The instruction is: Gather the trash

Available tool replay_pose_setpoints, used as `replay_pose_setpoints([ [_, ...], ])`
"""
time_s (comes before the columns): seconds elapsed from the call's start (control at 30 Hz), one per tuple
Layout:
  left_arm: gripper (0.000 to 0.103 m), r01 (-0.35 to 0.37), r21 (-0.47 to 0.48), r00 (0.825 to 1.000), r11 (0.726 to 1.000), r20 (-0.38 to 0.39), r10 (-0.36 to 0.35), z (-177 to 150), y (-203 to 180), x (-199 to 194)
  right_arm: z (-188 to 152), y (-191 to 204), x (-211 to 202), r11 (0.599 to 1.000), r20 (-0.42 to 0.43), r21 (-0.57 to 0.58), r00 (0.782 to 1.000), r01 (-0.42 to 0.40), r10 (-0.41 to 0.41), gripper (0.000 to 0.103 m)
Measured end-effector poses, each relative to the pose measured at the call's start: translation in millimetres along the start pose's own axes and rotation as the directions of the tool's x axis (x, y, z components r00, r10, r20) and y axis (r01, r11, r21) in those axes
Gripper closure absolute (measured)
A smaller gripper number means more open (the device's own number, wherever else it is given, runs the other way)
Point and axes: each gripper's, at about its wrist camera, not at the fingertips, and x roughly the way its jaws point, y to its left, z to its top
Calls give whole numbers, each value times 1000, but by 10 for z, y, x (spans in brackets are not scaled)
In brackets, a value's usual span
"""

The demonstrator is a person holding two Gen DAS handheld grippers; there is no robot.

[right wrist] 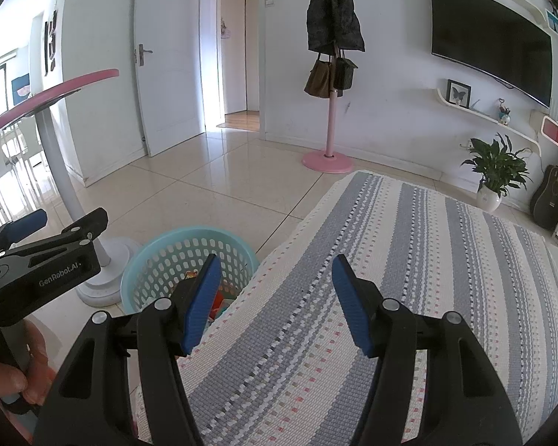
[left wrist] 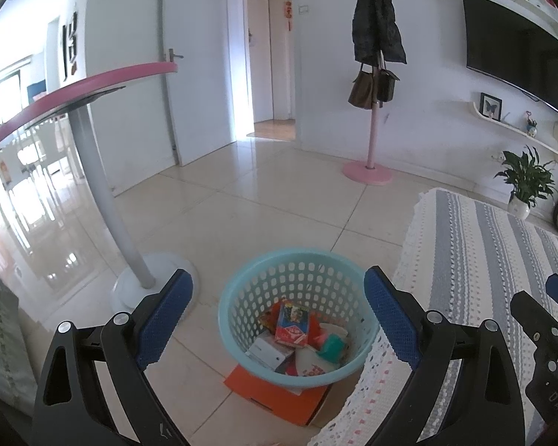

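Note:
A light blue perforated basket (left wrist: 241,290) stands on the floor on an orange box (left wrist: 275,396). It holds trash: a red carton (left wrist: 292,325), a white box (left wrist: 268,351), a teal piece (left wrist: 333,347) and other wrappers. My left gripper (left wrist: 279,297) is open and empty, above the basket. My right gripper (right wrist: 275,286) is open and empty over the striped cloth (right wrist: 409,260), with the basket (right wrist: 167,252) to its left. The left gripper's body (right wrist: 41,260) shows at the left edge of the right wrist view.
The striped cloth (left wrist: 483,260) covers a raised surface right of the basket. A pink-rimmed table on a grey pole (left wrist: 108,200) with a white base stands to the left. A pink coat rack (left wrist: 370,141), a potted plant (right wrist: 494,174) and a guitar (right wrist: 550,193) stand by the far wall.

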Motion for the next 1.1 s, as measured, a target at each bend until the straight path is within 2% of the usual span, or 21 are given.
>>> replay_pose_setpoints([
  [0.57, 12, 6, -1, 1000, 1000, 2, -6, -20, 9, -14, 17, -34, 10, 1000, -7, 10, 1000, -16, 16, 45],
  [0.9, 12, -34, 8, 999, 999, 22, 34, -25, -5, -60, 8, -41, 17, 1000, -8, 7, 1000, -20, 21, 45],
  [1.1, 12, -24, 9, 999, 1000, 28, 23, 0, -13, -87, 13, -52, 33, 1000, -11, 10, 1000, -24, 24, 45],
])
